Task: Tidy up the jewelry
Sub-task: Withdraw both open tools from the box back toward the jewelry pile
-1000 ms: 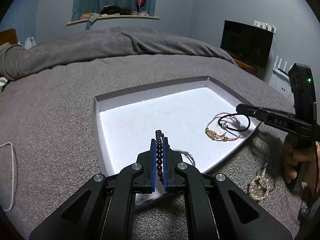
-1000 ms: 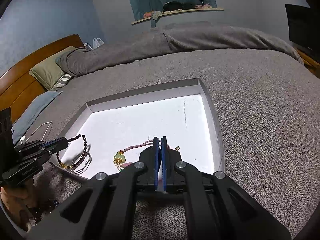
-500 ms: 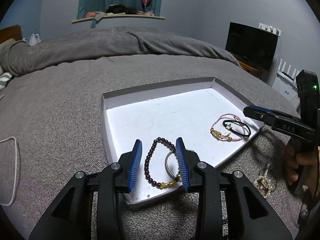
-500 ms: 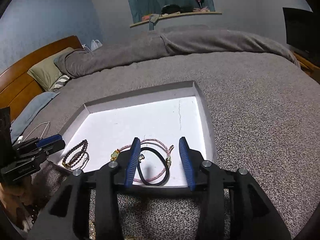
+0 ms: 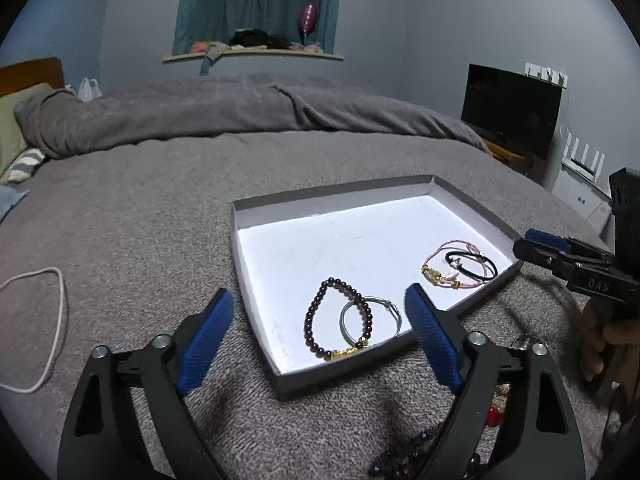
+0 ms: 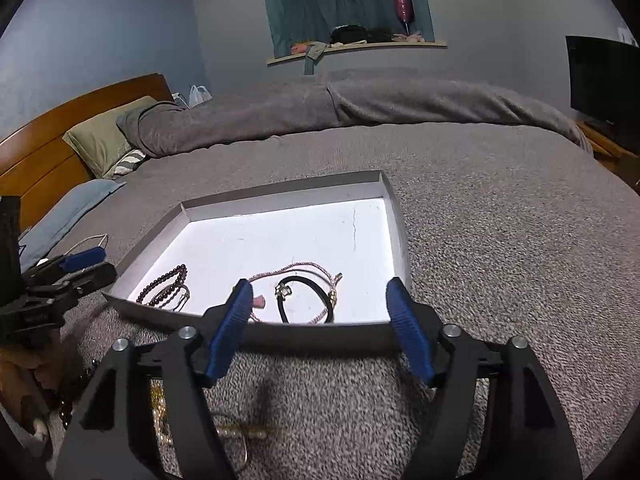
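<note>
Tray [image 5: 256, 280] holds bead bracelet [image 5: 320, 320], hoop [image 5: 370, 318], cords [image 5: 460, 266]; both tongs opening, empty

A bed [image 5: 160, 208] covered with a grey, nubby blanket carries everything. On it lies a shallow grey tray [image 5: 256, 320] with a white floor. A rumpled grey duvet [image 5: 240, 112] lies along the far side, with an olive pillow [image 6: 100, 140] and a striped one [image 6: 128, 162] by the wooden headboard. A thin white cord [image 5: 44, 320] loops on the blanket left of the tray. Loose pearl and gold jewelry [image 6: 160, 416] lies on the blanket in front of the tray.
</note>
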